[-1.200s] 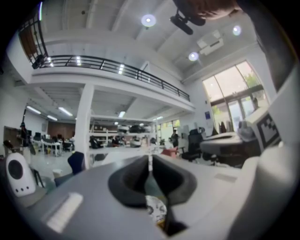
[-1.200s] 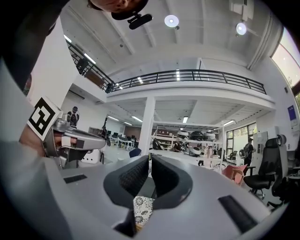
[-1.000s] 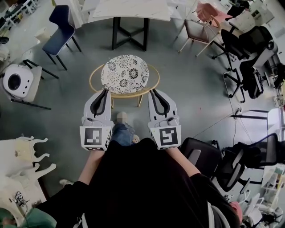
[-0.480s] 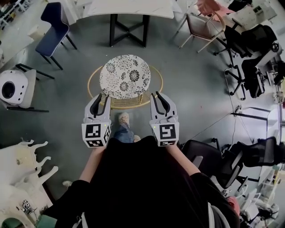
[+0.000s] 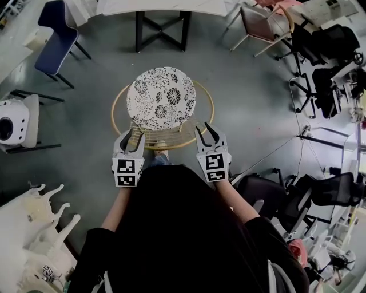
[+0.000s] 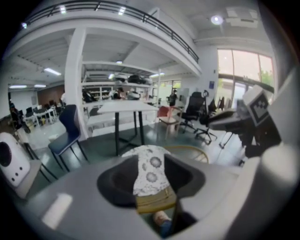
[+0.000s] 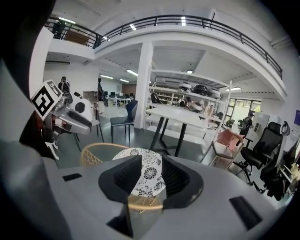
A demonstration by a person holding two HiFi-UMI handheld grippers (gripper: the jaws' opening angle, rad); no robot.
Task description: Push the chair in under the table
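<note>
A chair with a round floral cushion (image 5: 161,97) and a golden wire back rim (image 5: 171,142) stands on the grey floor, short of the white table (image 5: 160,7) with black legs. My left gripper (image 5: 132,136) and right gripper (image 5: 207,130) hover side by side at the near rim. Both sets of jaws are opening. In the left gripper view the left gripper (image 6: 151,174) frames the cushion (image 6: 152,164) and gold rim (image 6: 154,200) in its gap. The right gripper (image 7: 146,180) frames the cushion (image 7: 147,173) and rim (image 7: 143,203) the same way. No pad presses on anything.
A blue chair (image 5: 54,37) stands at the far left and a pink one (image 5: 260,26) at the far right. Black office chairs (image 5: 326,51) crowd the right side. A white machine (image 5: 14,123) sits left, white cut-out shapes (image 5: 40,217) at lower left.
Both grippers have sunk and moved forward to the chair's near rim, and their jaws have gone from shut to apart. The person has stepped closer to the chair.
</note>
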